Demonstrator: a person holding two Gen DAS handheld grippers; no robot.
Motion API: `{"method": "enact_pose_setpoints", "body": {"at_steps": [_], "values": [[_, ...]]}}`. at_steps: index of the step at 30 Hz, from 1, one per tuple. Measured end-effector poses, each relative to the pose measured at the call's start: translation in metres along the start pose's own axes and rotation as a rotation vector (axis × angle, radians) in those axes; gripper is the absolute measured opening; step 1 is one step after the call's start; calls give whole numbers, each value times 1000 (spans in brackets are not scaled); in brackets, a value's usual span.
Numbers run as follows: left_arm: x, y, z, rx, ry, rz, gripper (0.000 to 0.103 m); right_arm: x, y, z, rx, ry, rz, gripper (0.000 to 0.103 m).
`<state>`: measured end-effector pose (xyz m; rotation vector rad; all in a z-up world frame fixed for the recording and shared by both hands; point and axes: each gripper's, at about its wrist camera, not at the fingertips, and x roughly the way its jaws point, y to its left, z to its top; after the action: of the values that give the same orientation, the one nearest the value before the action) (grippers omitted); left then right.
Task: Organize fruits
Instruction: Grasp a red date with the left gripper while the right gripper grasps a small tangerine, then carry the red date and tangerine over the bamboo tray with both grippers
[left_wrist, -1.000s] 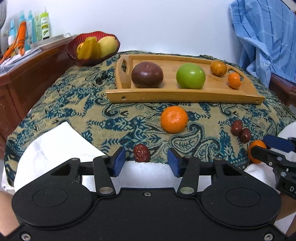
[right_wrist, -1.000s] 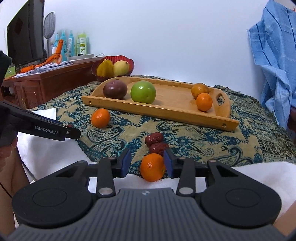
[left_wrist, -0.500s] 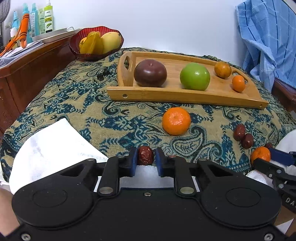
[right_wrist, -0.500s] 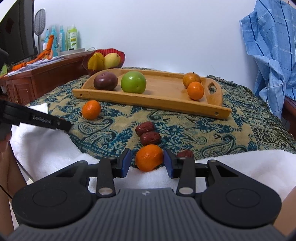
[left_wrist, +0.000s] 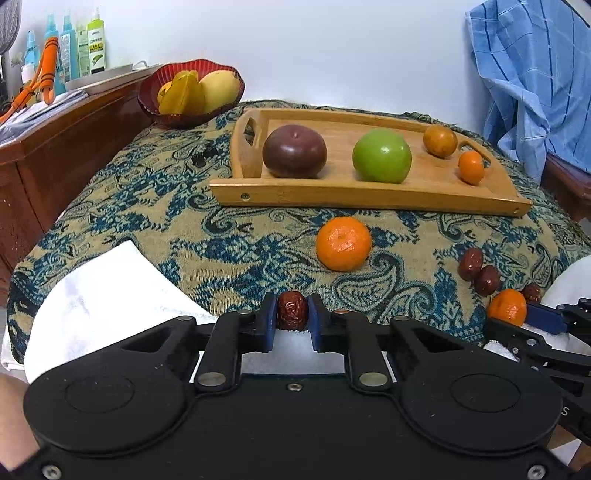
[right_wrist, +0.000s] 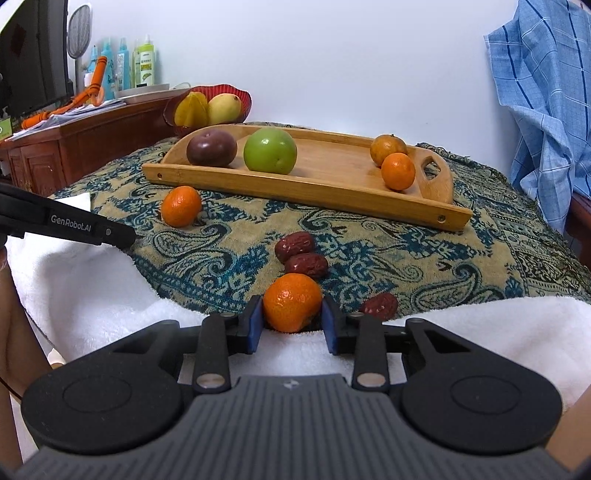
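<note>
L gripper now clamped on date, was apart 1s ago. R gripper pinching mandarin at cloth's near edge; both set for tray.

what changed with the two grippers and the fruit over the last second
The left gripper closed from wide open onto the red date and now pinches it. The right gripper narrowed around the small orange, its pads now at the fruit's sides. The wooden tray with its four fruits, the loose orange and the other dates stayed put.
</note>
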<state>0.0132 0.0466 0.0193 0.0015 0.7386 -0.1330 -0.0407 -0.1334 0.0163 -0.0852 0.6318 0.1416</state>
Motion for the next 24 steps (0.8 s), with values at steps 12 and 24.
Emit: {"method": "enact_pose_setpoints", "body": {"at_steps": [12,24], "values": [[-11,-12,21,45,-50,9,17,-2,-5,15,29,-80,57,37],[0,-18,78,33,-113,-39,17,16,-36,67,82,-179,22,37]]}}
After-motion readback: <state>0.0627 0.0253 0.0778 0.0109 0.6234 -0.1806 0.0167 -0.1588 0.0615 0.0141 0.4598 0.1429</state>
